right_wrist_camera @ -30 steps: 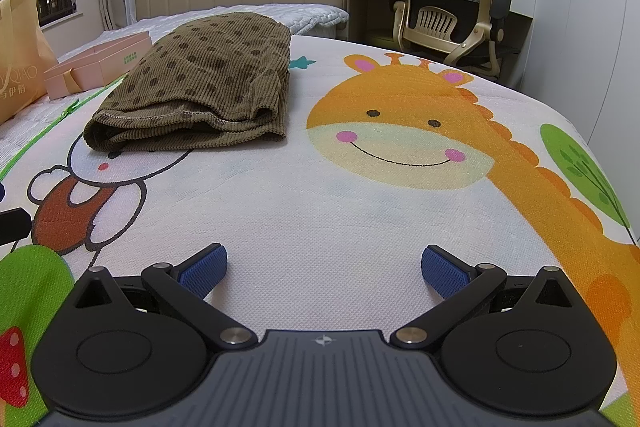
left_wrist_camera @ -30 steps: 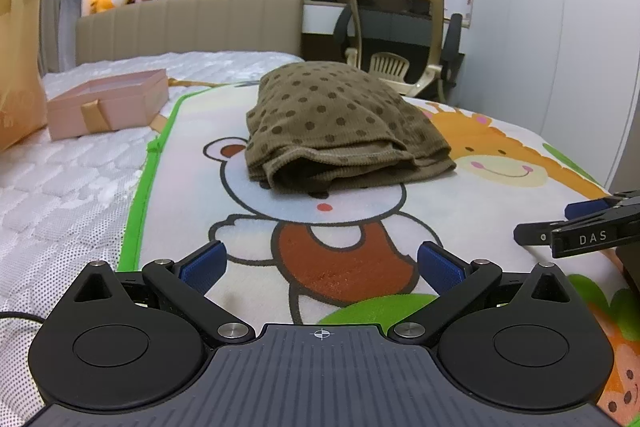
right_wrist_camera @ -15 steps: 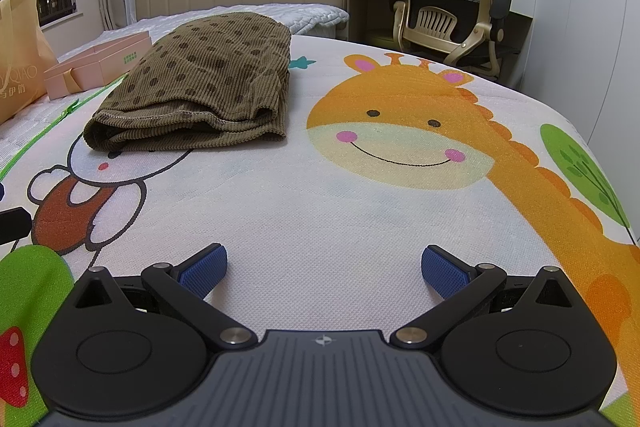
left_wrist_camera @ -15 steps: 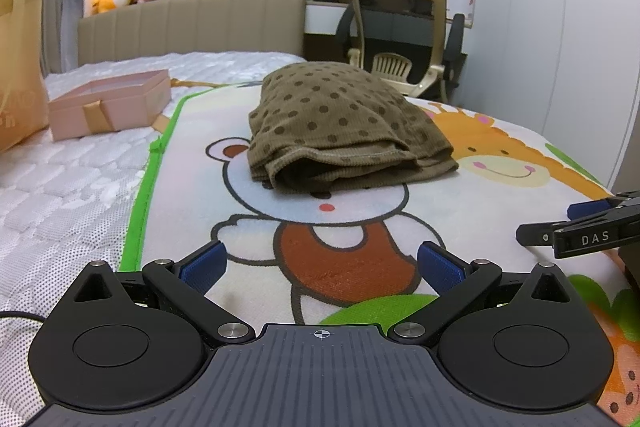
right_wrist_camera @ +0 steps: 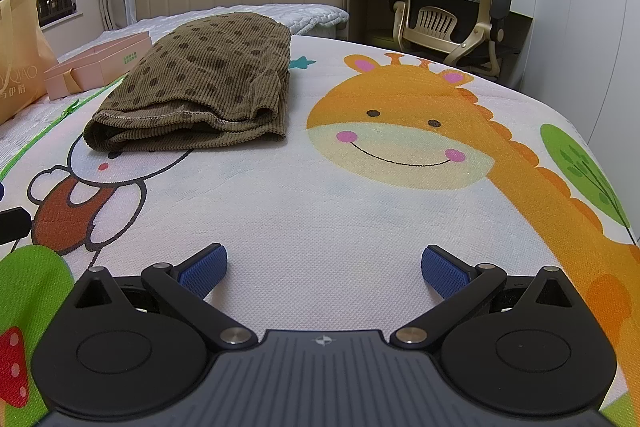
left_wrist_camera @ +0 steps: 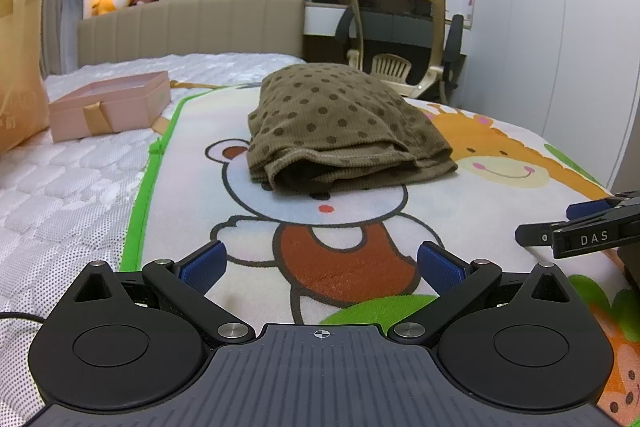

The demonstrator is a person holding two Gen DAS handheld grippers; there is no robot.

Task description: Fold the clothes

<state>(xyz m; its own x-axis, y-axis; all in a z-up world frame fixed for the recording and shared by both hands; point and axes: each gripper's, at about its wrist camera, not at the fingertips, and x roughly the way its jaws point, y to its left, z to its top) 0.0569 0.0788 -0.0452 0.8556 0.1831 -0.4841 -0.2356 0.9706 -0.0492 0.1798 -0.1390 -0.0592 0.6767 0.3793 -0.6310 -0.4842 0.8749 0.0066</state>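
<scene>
A cartoon play mat (right_wrist_camera: pixel 320 211) is spread over a white mattress (left_wrist_camera: pixel 60 187), and on its bear print a brown dotted garment (left_wrist_camera: pixel 340 131) is laid folded, its long axis running away from the cameras toward the headboard (left_wrist_camera: pixel 188 27) and its layered hem edge turned toward the grippers. Bare mat is left to the garment's right over the giraffe print and in front of it, while a pink box (left_wrist_camera: pixel 108 105) is seen beyond the mat's green border. The left gripper (left_wrist_camera: pixel 320 265) and right gripper (right_wrist_camera: pixel 324 267) are held wide apart and empty, well short of the garment.
</scene>
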